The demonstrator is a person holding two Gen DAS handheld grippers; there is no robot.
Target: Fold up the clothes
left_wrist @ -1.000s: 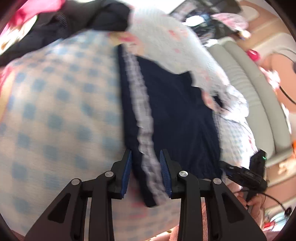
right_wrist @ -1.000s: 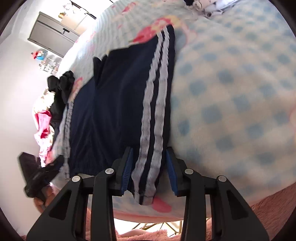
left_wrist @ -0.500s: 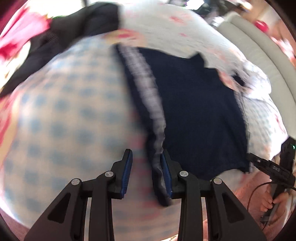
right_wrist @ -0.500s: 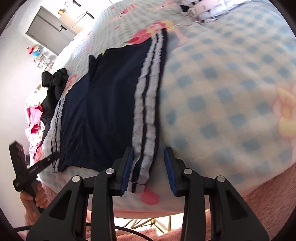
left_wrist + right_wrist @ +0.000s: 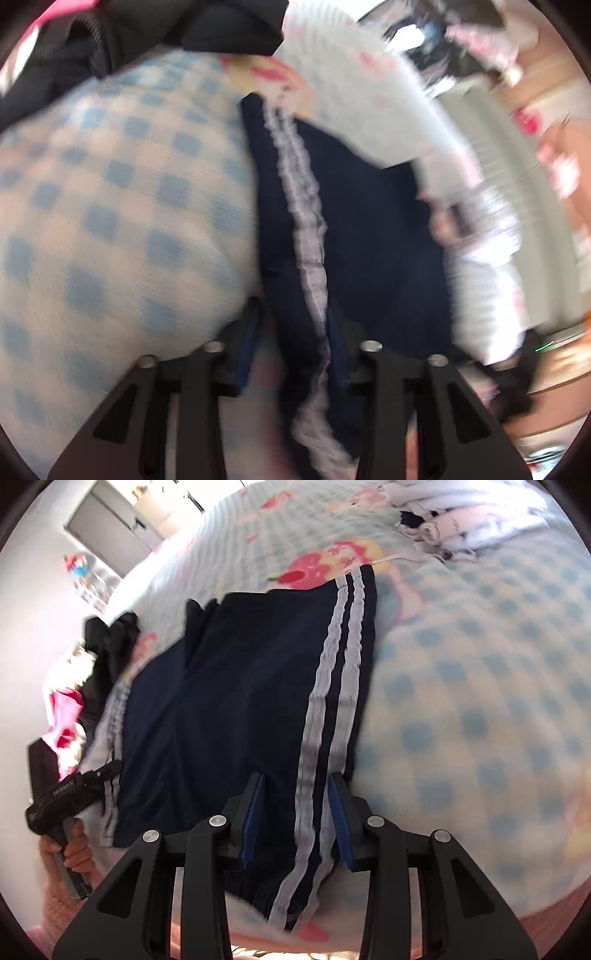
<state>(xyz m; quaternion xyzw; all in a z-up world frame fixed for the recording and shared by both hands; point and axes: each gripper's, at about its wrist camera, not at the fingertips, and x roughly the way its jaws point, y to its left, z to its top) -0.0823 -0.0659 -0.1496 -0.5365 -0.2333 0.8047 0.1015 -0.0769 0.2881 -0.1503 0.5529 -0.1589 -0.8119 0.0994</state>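
Observation:
Navy shorts (image 5: 236, 701) with white side stripes lie flat on a blue-and-white checked blanket (image 5: 480, 709). My right gripper (image 5: 295, 821) is open, its jaws on either side of the striped edge (image 5: 332, 701) at the near end of the shorts. In the blurred left wrist view the shorts (image 5: 369, 229) show again; my left gripper (image 5: 293, 345) is open and straddles the other striped edge (image 5: 306, 229). The left gripper also shows in the right wrist view (image 5: 70, 794), held by a hand at the shorts' far side.
Dark and pink clothes (image 5: 107, 646) are piled past the shorts on the left. White folded laundry (image 5: 461, 524) lies at the blanket's far end. Black garments (image 5: 147, 40) lie beyond the left gripper. A grey cabinet (image 5: 107, 528) stands by the wall.
Both grippers have pushed forward over the shorts' striped edges, so the fabric now reaches deeper between the open jaws. The left view has swung and blurred.

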